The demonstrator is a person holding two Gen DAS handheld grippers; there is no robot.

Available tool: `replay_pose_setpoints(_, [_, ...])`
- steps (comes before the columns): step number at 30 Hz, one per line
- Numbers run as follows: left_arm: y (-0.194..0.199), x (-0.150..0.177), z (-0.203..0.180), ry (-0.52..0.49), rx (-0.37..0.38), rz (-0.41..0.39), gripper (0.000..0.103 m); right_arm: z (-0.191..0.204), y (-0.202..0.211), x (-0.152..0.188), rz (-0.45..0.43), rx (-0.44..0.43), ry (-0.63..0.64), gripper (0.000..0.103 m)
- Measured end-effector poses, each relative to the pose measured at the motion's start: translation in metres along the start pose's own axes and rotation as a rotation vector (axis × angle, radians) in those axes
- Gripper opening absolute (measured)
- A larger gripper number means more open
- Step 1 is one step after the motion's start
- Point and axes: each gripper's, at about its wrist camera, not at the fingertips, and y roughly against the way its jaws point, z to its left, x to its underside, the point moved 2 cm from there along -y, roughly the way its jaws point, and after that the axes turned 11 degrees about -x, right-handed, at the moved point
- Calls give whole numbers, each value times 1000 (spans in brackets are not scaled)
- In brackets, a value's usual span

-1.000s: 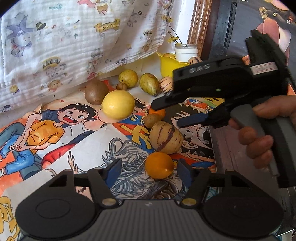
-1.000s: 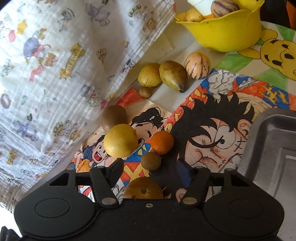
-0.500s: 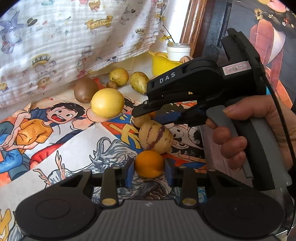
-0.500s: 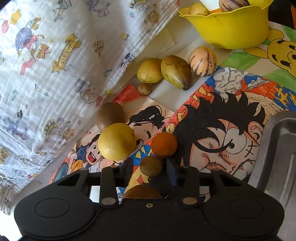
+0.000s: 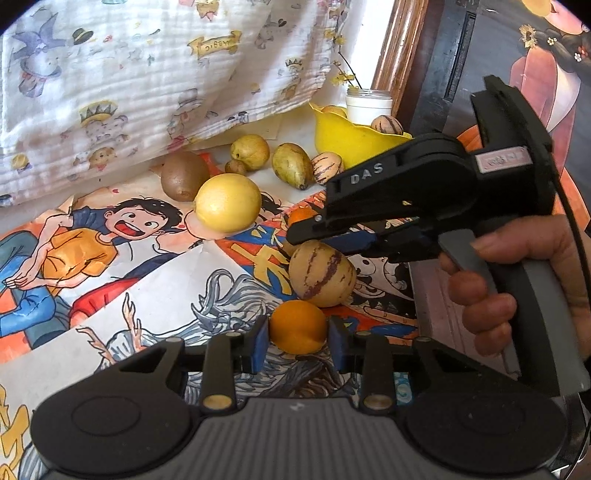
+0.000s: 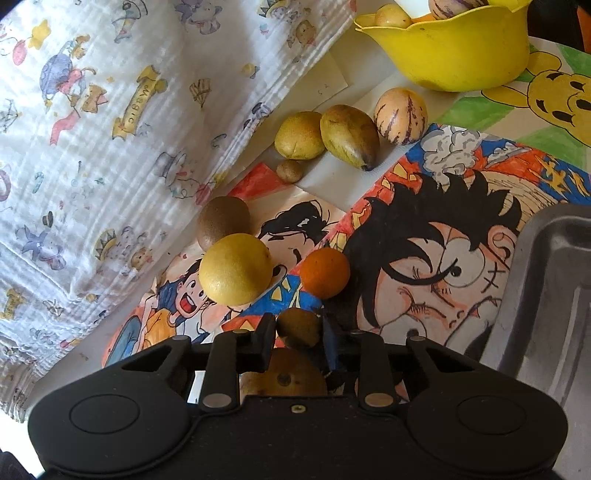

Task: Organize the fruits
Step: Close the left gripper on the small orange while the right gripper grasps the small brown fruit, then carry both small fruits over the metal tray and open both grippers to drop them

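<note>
Left wrist view: the yellow bowl [image 5: 351, 142] stands at the far end of the cartoon-printed table cover [image 5: 147, 295], before a white jar [image 5: 368, 106]. A striped pepino melon [image 5: 386, 124] and a pale yellow fruit, only partly seen, lie inside it. Just in front of the bowl lie another small striped melon [image 5: 327, 166], a green-brown mango [image 5: 291, 170] and a yellow-green fruit [image 5: 250, 151]. Nearer than the bowl sit a kiwi [image 5: 184, 179], a big lemon [image 5: 227, 208] and a large striped melon [image 5: 322, 274]. The left gripper [image 5: 297, 339] points down at the cover, its blue pads pressed to both sides of an orange [image 5: 297, 326] that sits just nearer than the large melon. The right gripper's body, marked DAS, reaches in from the right, a hand [image 5: 517, 273] wrapped round its grey handle; its tips are hidden behind the large melon.

Right wrist view: the yellow bowl [image 6: 461, 55] is at the top, holding a striped melon, a pale fruit [image 6: 391, 16] and something orange I cannot name. A grey metal tray [image 6: 546, 295] lies well nearer than the bowl, to the right; its visible part is bare. The right gripper [image 6: 298, 332] tilts down, jaws just closed and clamped on a small brown fruit [image 6: 298, 326], with a second orange [image 6: 325, 272] and the lemon just beyond it, toward the bowl.
</note>
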Motion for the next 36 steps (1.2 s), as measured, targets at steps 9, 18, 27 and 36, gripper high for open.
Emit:
replay_pose_setpoints(9, [8, 0, 3, 17, -31, -6, 36, 8, 30, 7, -55, -27, 10, 29])
replay_pose_setpoints(18, [30, -16, -9, -26, -19, -56, 36, 13, 85, 17, -129, -35, 41, 29])
replay_pose_setpoints(27, [47, -56, -40, -129, 55, -78, 37, -9, 163, 24, -230, 27, 74, 29])
replay_pose_setpoints(36, [35, -92, -97, -260, 98, -129, 37, -41, 210, 37, -318, 216, 212, 29])
